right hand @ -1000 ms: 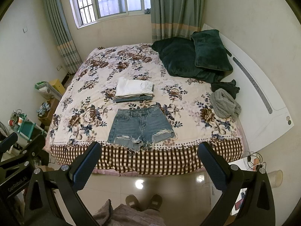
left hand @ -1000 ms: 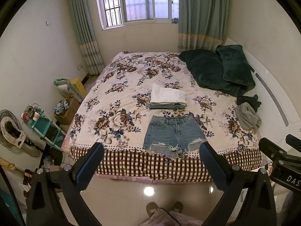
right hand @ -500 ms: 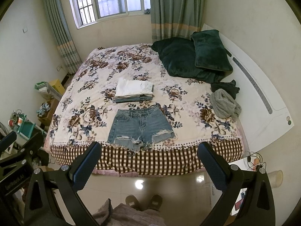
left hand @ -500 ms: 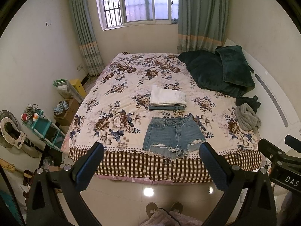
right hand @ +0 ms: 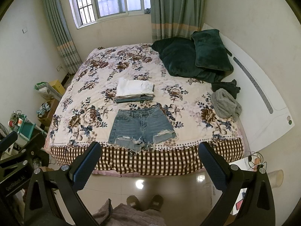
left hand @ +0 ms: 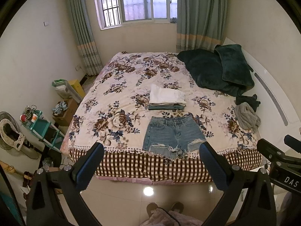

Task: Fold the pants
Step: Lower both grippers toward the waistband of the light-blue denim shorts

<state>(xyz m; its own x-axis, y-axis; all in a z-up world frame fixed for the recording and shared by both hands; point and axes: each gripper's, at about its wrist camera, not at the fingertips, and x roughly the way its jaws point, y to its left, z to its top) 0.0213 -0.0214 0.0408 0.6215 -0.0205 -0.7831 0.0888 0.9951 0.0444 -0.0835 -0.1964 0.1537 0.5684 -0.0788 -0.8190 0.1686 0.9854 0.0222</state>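
A pair of blue denim shorts (left hand: 174,136) lies spread flat near the front edge of the flowered bed (left hand: 120,86), waistband away from me; it also shows in the right wrist view (right hand: 141,129). Behind it sits a stack of folded clothes, white on top (left hand: 166,98) (right hand: 134,90). My left gripper (left hand: 151,153) is open and empty, held over the floor in front of the bed. My right gripper (right hand: 149,152) is open and empty, also short of the bed.
Dark green pillows (left hand: 218,71) and a grey garment (left hand: 246,115) lie at the bed's right side by the white headboard (right hand: 263,90). Shelves and boxes (left hand: 43,126) crowd the floor on the left. The person's feet (right hand: 144,200) stand on the tiled floor.
Both views have shifted only slightly; the shorts and the stack lie as before and both grippers stay open.
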